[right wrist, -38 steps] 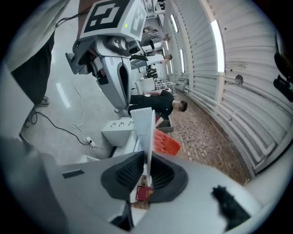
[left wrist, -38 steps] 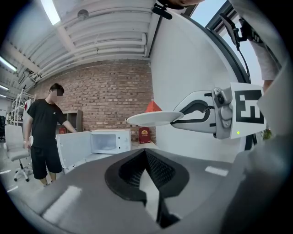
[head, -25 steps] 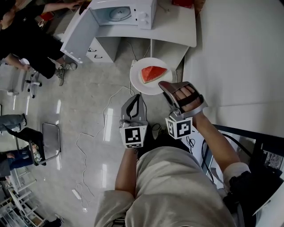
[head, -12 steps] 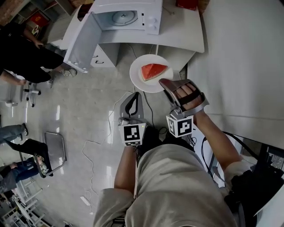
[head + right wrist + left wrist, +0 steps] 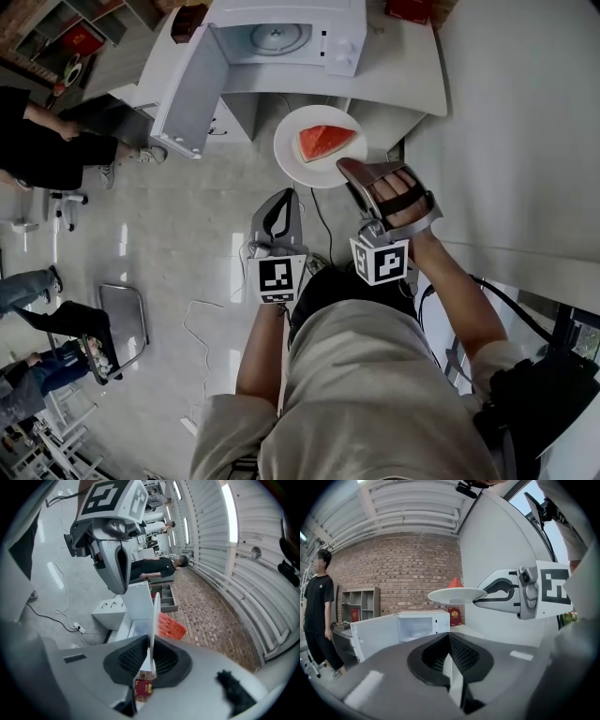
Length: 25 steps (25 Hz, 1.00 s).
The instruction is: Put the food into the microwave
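**Head view.** The right gripper (image 5: pixel 347 169) is clamped on the rim of a white plate (image 5: pixel 305 173) carrying a watermelon slice (image 5: pixel 325 142). The microwave (image 5: pixel 281 37) stands at 12 o'clock on a white counter (image 5: pixel 403 80), with its door (image 5: pixel 187 94) swung open toward 10 o'clock. The step is judged to be the carry. Next, the plate must clear the counter edge and enter level. A white partition (image 5: pixel 506 122) hems 3 o'clock.

**Left gripper view.** The left gripper (image 5: pixel 451 641) has its jaws together and holds nothing. The cavity at 10 o'clock looks unobstructed.

**Right gripper view.** Both pads pinch the plate, which is seen edge-on.

The plate (image 5: pixel 292 156) (watermelon slice (image 5: pixel 325 142) aboard) has come nearer the open microwave (image 5: pixel 342 42).
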Each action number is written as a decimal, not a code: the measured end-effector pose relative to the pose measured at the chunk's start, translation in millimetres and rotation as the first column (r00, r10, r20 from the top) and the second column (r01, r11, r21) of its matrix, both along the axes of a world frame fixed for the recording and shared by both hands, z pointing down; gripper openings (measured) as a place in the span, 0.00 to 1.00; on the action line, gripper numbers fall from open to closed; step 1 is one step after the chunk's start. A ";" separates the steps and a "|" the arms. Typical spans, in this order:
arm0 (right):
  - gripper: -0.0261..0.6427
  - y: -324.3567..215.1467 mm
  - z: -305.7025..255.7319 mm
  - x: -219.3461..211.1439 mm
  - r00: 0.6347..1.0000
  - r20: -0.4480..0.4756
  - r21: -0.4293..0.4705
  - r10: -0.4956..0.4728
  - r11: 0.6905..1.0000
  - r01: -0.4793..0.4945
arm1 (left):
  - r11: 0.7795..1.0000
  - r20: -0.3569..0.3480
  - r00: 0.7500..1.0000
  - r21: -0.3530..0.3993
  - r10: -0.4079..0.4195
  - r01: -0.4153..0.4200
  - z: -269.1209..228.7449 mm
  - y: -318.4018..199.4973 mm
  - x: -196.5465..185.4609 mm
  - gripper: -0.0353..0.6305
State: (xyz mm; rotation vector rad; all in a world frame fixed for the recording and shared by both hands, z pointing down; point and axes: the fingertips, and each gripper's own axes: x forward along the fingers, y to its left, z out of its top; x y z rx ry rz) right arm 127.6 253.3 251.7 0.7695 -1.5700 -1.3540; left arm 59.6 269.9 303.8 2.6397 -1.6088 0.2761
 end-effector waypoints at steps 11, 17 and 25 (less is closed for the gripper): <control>0.08 -21.0 3.0 -23.6 1.000 -0.015 0.002 -0.010 1.000 0.010 | 0.999 -0.027 0.999 0.021 -0.028 0.029 0.9 -16.3 -25.1 0.06; 0.08 -41.4 7.2 -33.0 0.999 -0.023 0.007 -0.044 0.999 0.044 | 0.998 -0.038 0.998 0.036 -0.057 0.058 2.9 -32.4 -27.9 0.06; 0.08 -95.1 23.9 -41.7 0.998 0.005 -0.002 -0.065 0.998 0.065 | 0.991 -0.026 0.992 0.041 -0.123 0.124 17.0 -74.5 -40.7 0.06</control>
